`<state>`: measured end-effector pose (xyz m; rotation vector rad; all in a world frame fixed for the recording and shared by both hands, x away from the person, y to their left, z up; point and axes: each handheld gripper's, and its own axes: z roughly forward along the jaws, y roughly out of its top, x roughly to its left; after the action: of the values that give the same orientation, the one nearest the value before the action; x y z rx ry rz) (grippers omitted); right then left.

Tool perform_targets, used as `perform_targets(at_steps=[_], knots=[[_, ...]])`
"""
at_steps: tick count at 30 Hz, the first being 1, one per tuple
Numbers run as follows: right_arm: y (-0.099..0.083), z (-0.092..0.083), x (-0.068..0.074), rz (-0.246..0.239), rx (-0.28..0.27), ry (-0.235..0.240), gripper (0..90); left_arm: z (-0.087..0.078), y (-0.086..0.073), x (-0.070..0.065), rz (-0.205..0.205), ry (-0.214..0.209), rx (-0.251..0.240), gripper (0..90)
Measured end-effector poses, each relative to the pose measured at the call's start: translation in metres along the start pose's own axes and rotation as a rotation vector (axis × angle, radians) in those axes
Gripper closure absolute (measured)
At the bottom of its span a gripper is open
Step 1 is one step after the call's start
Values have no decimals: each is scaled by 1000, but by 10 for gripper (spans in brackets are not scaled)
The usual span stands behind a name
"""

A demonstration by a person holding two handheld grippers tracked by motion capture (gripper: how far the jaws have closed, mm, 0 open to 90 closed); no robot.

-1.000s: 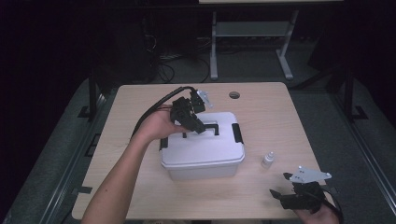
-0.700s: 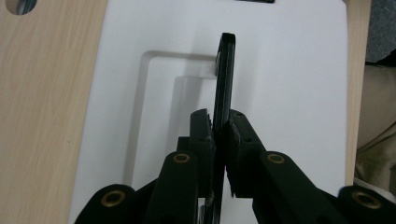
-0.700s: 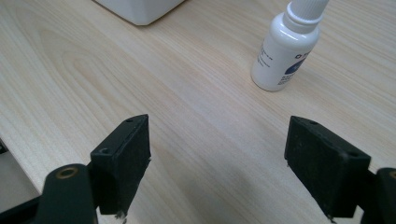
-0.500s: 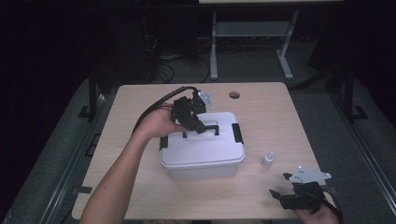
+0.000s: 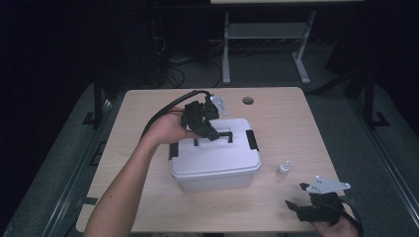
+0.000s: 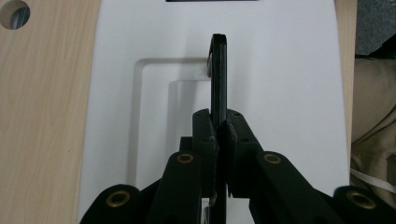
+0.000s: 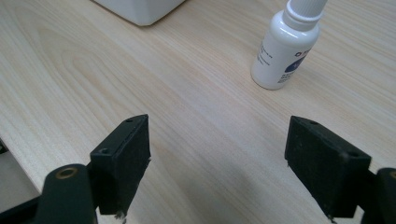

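Black flat handle [image 6: 218,79] pinched by left gripper [image 6: 219,135] | white smooth box [image 5: 215,163] | right gripper [image 7: 217,163] fingers spread

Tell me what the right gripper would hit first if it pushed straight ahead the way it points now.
Probably the small white dropper bottle: it stands ahead of the open right gripper, slightly toward its right jaw. Bare table lies between them; depth is unclear, so it might just slip past.

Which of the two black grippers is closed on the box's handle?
The left gripper, clamped on the white plastic box's black handle; the right gripper stands open.
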<state>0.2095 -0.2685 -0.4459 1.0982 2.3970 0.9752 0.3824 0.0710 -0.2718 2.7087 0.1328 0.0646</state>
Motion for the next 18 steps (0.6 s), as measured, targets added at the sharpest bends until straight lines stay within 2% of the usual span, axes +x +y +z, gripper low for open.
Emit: perform_targets(at_steps=[15, 18], knots=[[0, -1, -1, 4, -2, 0, 215, -16, 0, 0, -1, 5, -40, 843], [0, -2, -1, 4, -2, -2, 215, -21, 0, -1, -5, 17, -50, 843]])
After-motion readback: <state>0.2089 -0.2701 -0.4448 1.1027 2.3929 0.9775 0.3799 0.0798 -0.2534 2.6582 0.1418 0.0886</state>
